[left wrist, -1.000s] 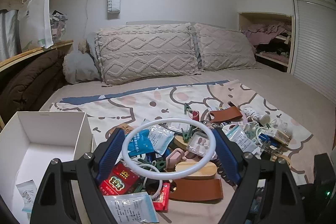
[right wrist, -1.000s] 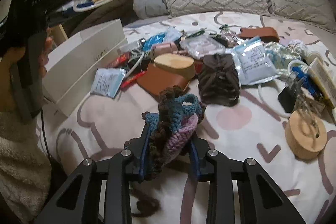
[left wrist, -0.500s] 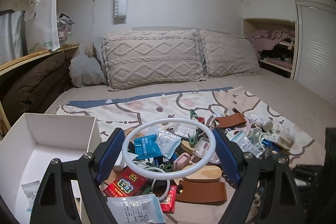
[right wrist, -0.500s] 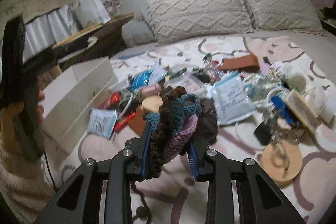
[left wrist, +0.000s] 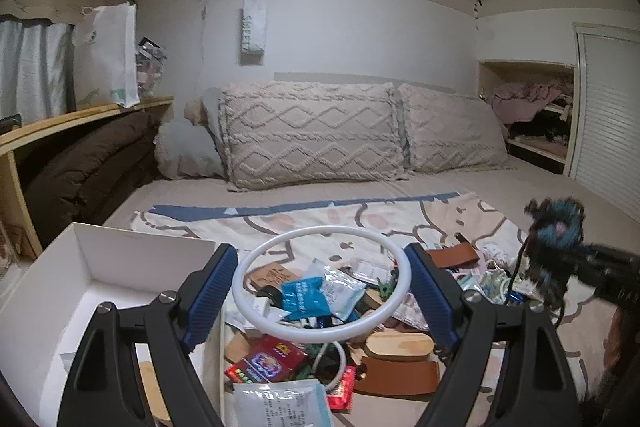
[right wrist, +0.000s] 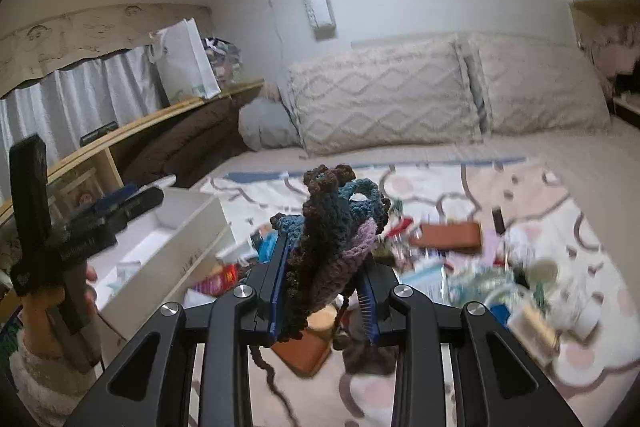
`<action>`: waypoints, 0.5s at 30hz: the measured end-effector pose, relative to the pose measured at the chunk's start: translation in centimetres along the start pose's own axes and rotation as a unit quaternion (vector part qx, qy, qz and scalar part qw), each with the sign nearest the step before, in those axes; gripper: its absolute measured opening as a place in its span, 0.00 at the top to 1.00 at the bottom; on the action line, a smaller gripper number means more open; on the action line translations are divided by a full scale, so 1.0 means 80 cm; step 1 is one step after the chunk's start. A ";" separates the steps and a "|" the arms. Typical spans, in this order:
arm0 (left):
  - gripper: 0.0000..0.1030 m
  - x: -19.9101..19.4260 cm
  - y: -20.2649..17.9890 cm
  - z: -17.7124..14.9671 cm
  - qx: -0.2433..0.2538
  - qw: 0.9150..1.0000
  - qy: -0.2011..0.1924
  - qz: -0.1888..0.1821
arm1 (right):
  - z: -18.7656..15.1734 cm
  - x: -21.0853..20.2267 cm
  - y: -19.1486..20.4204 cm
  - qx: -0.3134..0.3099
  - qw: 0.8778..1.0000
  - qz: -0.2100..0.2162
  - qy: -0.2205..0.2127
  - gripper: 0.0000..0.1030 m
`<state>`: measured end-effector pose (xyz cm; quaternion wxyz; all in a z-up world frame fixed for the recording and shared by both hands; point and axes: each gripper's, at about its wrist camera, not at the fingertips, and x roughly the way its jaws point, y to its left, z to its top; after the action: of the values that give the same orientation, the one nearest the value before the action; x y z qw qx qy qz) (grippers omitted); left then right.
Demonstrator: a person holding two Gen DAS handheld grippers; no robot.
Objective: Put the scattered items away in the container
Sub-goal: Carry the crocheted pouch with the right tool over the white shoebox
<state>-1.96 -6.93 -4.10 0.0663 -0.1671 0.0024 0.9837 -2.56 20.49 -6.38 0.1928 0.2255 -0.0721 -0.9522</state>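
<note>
My left gripper (left wrist: 320, 287) is shut on a white plastic ring (left wrist: 320, 234) and holds it above the pile of scattered items (left wrist: 320, 307), just right of the open white box (left wrist: 120, 259). My right gripper (right wrist: 324, 279) is shut on a crocheted pouch (right wrist: 332, 219) in blue, brown and purple, lifted above the bed; its cord hangs down. The pouch also shows at the right of the left wrist view (left wrist: 556, 223). The white box (right wrist: 180, 239) lies left of the right gripper, and the left gripper (right wrist: 108, 215) is over it.
The pile holds sachets (left wrist: 316, 291), a red packet (left wrist: 268, 363), brown leather cases (left wrist: 400, 379) and wooden pieces (left wrist: 400, 345) on a patterned blanket (left wrist: 360, 219). Pillows (left wrist: 312, 135) lie at the bed's head. A wooden shelf (left wrist: 80, 119) runs along the left.
Both grippers have risen with their loads. The right gripper has lifted the pouch well off the blanket and tilted up. The left gripper has drifted left toward the box.
</note>
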 end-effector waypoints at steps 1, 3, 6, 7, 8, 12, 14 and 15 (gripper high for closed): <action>0.18 -0.004 0.003 0.001 -0.003 1.000 -0.004 0.003 | 0.009 -0.002 0.005 -0.005 1.000 0.002 -0.006 0.70; 0.18 -0.010 0.010 0.005 -0.009 1.000 -0.011 0.006 | 0.021 -0.004 0.010 -0.007 1.000 0.014 -0.013 0.69; 0.18 -0.020 0.019 0.009 -0.014 1.000 -0.022 0.014 | 0.043 -0.007 0.018 -0.006 0.999 0.035 -0.019 0.69; 0.18 -0.023 0.023 0.011 -0.016 0.999 -0.026 0.018 | 0.051 -0.009 0.022 -0.009 0.999 0.039 -0.023 0.69; 0.18 -0.027 0.026 0.011 -0.018 0.999 -0.029 0.021 | 0.058 -0.011 0.027 -0.011 0.999 0.041 -0.026 0.69; 0.18 -0.042 0.041 0.015 -0.028 0.998 -0.042 0.034 | 0.089 -0.015 0.049 -0.030 0.998 0.046 -0.044 0.69; 0.18 -0.049 0.051 0.017 -0.034 0.997 -0.047 0.043 | 0.104 -0.016 0.060 -0.035 0.997 0.052 -0.050 0.69; 0.18 -0.053 0.056 0.018 -0.038 0.997 -0.050 0.050 | 0.109 -0.015 0.065 -0.037 0.996 0.054 -0.052 0.69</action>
<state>0.97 -11.88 -1.45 0.0107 -0.1193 -0.0298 0.9924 -3.83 16.67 3.03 0.2484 0.1638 -0.0595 -0.9529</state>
